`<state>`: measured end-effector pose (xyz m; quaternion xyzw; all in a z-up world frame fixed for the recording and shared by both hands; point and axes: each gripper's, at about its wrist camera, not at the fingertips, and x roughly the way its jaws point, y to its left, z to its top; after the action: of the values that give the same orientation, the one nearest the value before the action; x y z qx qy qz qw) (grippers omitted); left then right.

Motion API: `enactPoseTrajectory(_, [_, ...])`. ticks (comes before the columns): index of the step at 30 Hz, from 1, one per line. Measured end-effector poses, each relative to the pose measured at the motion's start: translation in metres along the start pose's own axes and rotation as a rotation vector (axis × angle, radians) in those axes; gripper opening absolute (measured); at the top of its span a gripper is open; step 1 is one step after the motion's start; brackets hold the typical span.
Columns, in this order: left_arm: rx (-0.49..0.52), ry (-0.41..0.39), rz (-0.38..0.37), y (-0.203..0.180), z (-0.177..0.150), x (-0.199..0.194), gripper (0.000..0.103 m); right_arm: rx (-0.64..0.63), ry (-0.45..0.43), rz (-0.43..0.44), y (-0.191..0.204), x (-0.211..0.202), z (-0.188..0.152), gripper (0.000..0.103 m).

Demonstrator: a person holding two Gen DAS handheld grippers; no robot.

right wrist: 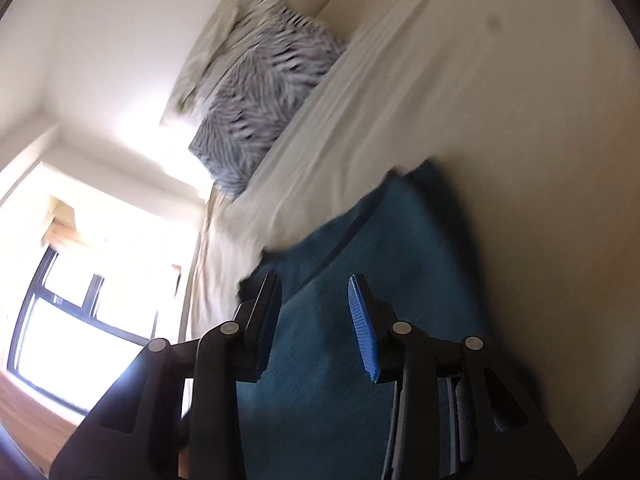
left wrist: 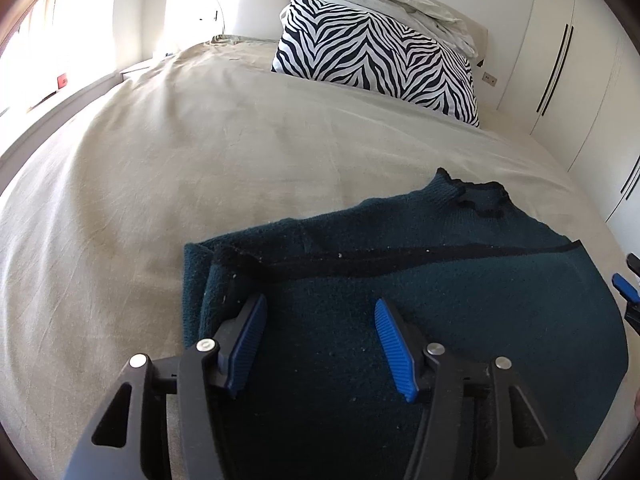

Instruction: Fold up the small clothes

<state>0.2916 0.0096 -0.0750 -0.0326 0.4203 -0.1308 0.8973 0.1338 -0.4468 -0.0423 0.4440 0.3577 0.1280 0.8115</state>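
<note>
A dark teal knitted sweater point(left wrist: 420, 280) with black trim lies partly folded on the beige bed sheet point(left wrist: 180, 180). My left gripper point(left wrist: 320, 308) is open and empty, just above the sweater's near part. In the right wrist view, which is tilted and blurred, the same sweater point(right wrist: 360, 260) lies below my right gripper point(right wrist: 314, 284), which is open and empty. The right gripper's blue fingertip point(left wrist: 624, 286) shows at the right edge of the left wrist view, beside the sweater's right edge.
A zebra-striped pillow point(left wrist: 380, 56) and a crumpled white duvet point(left wrist: 392, 0) lie at the head of the bed. White wardrobe doors point(left wrist: 568, 60) stand to the right. A bright window point(right wrist: 80, 312) is on the far side of the bed.
</note>
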Motion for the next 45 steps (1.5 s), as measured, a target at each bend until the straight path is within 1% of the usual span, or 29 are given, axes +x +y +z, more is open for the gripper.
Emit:
enactPoseTrajectory(2, [0.003,0.0,0.003,0.0,-0.001,0.0,0.059,-0.081,0.13,0.056,0.034,0.026,-0.036,0.035])
enactPoseTrajectory(4, [0.003,0.0,0.003,-0.001,-0.001,0.0,0.059,-0.136,0.252,0.104,0.056,0.053,-0.074,0.035])
enactPoseTrajectory(5, [0.005,0.0,0.004,-0.001,-0.001,0.0,0.059,-0.147,0.296,0.108,0.06,0.066,-0.089,0.035])
enactPoseTrajectory(6, [0.005,0.0,0.003,-0.001,-0.001,0.0,0.059,-0.154,0.336,0.088,0.059,0.078,-0.1,0.035])
enactPoseTrajectory(8, [0.005,-0.001,0.001,0.0,-0.001,0.0,0.059,-0.124,0.374,0.035,0.046,0.091,-0.111,0.034])
enactPoseTrajectory(10, [0.007,-0.003,0.001,-0.001,-0.001,0.0,0.059,-0.085,0.345,0.065,0.03,0.081,-0.111,0.033])
enactPoseTrajectory(12, [0.008,-0.004,0.003,-0.001,-0.002,0.0,0.059,-0.054,0.286,0.046,0.017,0.065,-0.098,0.033])
enactPoseTrajectory(14, [0.006,-0.006,0.0,0.0,-0.002,0.0,0.059,-0.014,0.221,0.032,0.0,0.038,-0.086,0.033])
enactPoseTrajectory(17, [0.005,-0.009,-0.001,-0.001,-0.003,0.0,0.059,0.079,0.104,0.012,-0.041,-0.003,-0.058,0.032])
enactPoseTrajectory(19, [0.007,-0.009,0.0,-0.001,-0.003,0.0,0.06,0.12,0.019,-0.024,-0.063,-0.027,-0.048,0.032])
enactPoseTrajectory(21, [0.007,-0.009,0.001,-0.001,-0.003,-0.001,0.06,0.152,-0.049,-0.062,-0.075,-0.051,-0.044,0.032])
enactPoseTrajectory(23, [0.009,-0.005,0.005,-0.002,-0.002,-0.001,0.06,0.159,-0.085,-0.093,-0.076,-0.072,-0.045,0.033])
enactPoseTrajectory(25, [0.005,0.012,0.011,-0.003,0.001,-0.004,0.06,0.13,-0.088,-0.106,-0.066,-0.081,-0.046,0.037])
enactPoseTrajectory(26, [-0.01,0.025,0.019,-0.004,0.002,-0.009,0.06,0.11,-0.079,-0.092,-0.057,-0.079,-0.05,0.041])
enactPoseTrajectory(27, [-0.036,0.035,0.016,-0.005,0.003,-0.018,0.058,0.087,-0.063,-0.063,-0.045,-0.076,-0.053,0.041])
enactPoseTrajectory(28, [-0.062,0.041,-0.01,-0.009,0.001,-0.029,0.058,0.066,-0.047,-0.033,-0.029,-0.071,-0.056,0.041])
enactPoseTrajectory(30, [-0.09,0.031,-0.106,-0.024,-0.007,-0.06,0.058,0.029,0.003,0.02,-0.004,-0.055,-0.066,0.044])
enactPoseTrajectory(31, [-0.08,0.012,-0.144,-0.036,-0.012,-0.077,0.058,0.008,0.042,0.045,0.011,-0.042,-0.072,0.045])
enactPoseTrajectory(32, [-0.049,-0.004,-0.175,-0.052,-0.019,-0.092,0.058,-0.016,0.083,0.064,0.025,-0.025,-0.08,0.045])
enactPoseTrajectory(34, [0.013,0.02,-0.223,-0.075,-0.033,-0.1,0.061,-0.042,0.144,0.068,0.04,0.001,-0.093,0.045])
enactPoseTrajectory(35, [0.028,0.048,-0.243,-0.083,-0.04,-0.096,0.061,-0.033,0.165,0.078,0.042,0.011,-0.097,0.045])
enactPoseTrajectory(36, [0.029,0.072,-0.243,-0.084,-0.047,-0.09,0.061,-0.006,0.188,0.098,0.041,0.021,-0.1,0.045])
enactPoseTrajectory(37, [0.017,0.099,-0.227,-0.082,-0.052,-0.081,0.061,0.032,0.214,0.097,0.035,0.029,-0.102,0.045])
enactPoseTrajectory(38, [-0.013,0.129,-0.211,-0.074,-0.058,-0.072,0.06,0.069,0.238,0.076,0.027,0.037,-0.104,0.045])
enactPoseTrajectory(39, [-0.051,0.147,-0.215,-0.062,-0.064,-0.066,0.053,0.087,0.249,0.064,0.02,0.04,-0.106,0.045])
enactPoseTrajectory(40, [-0.082,0.145,-0.234,-0.051,-0.068,-0.065,0.047,0.084,0.242,0.052,0.012,0.037,-0.107,0.044])
enactPoseTrajectory(41, [-0.1,0.144,-0.244,-0.043,-0.071,-0.066,0.037,0.079,0.23,0.048,0.005,0.031,-0.107,0.043])
enactPoseTrajectory(43, [-0.11,0.139,-0.265,-0.03,-0.077,-0.072,0.036,0.111,0.204,0.079,-0.012,0.016,-0.105,0.043])
enactPoseTrajectory(45, [-0.107,0.13,-0.284,-0.016,-0.083,-0.076,0.036,0.15,0.158,0.093,-0.031,-0.001,-0.099,0.042])
